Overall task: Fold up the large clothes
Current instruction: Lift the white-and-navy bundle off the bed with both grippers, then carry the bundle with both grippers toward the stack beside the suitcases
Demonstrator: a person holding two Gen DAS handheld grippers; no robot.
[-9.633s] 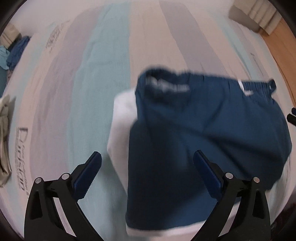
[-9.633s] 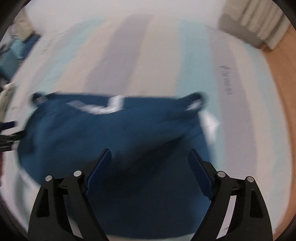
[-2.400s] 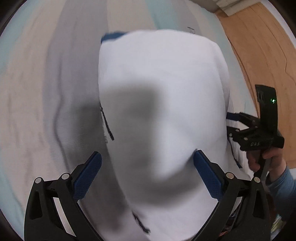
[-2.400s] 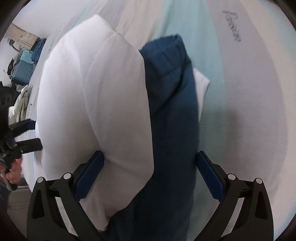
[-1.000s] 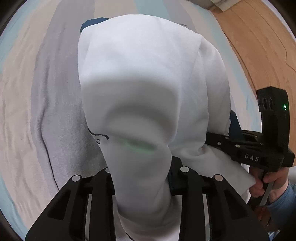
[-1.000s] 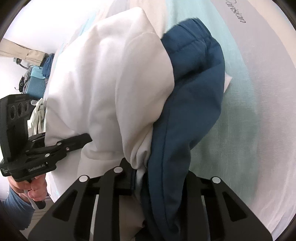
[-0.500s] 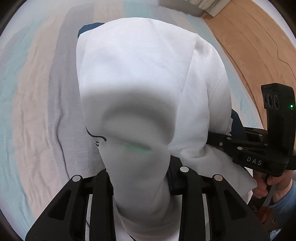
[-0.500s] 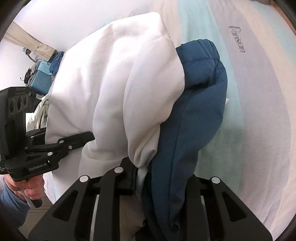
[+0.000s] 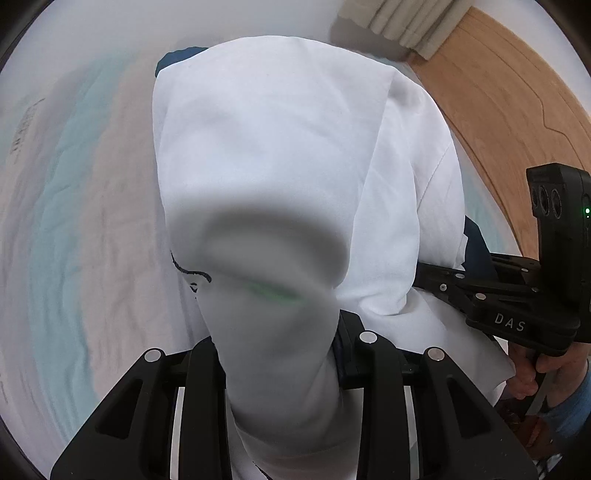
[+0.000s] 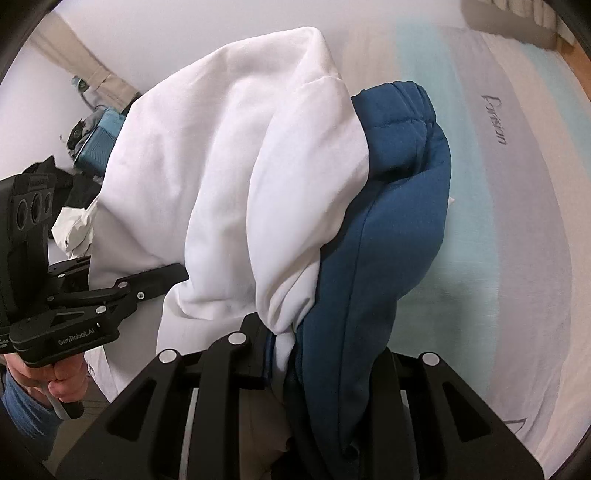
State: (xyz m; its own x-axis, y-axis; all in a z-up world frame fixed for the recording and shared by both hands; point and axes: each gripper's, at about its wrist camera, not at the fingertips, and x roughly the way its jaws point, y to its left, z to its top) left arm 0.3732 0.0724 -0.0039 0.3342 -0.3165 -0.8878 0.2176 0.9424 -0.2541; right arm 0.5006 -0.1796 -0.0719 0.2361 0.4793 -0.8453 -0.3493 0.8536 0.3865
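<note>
A folded bundle hangs in the air above the striped bed: a white garment [image 9: 280, 147] wrapped over blue shorts [image 10: 391, 229]. My left gripper [image 9: 277, 350] is shut on the white cloth at one near corner, which swallows its fingertips. My right gripper [image 10: 295, 332] is shut on the other corner, pinching white and blue layers together. In the left wrist view the right gripper [image 9: 436, 280] reaches in from the right edge, and only a sliver of blue [image 9: 173, 61] peeks out behind the white. The left gripper [image 10: 162, 277] shows at the left of the right wrist view, a hand on its handle.
The bed [image 10: 517, 221] with teal, grey and beige stripes lies below and beyond the bundle. Wooden floor [image 9: 491, 92] runs along its right side, with a curtain [image 9: 402, 26] at the far end. A pile of clothes and a blue case [image 10: 99, 140] sit at the far left.
Both grippers have lifted the bundle higher off the bed, still shut on it. The bed has dropped away and more of the far wall and curtain shows.
</note>
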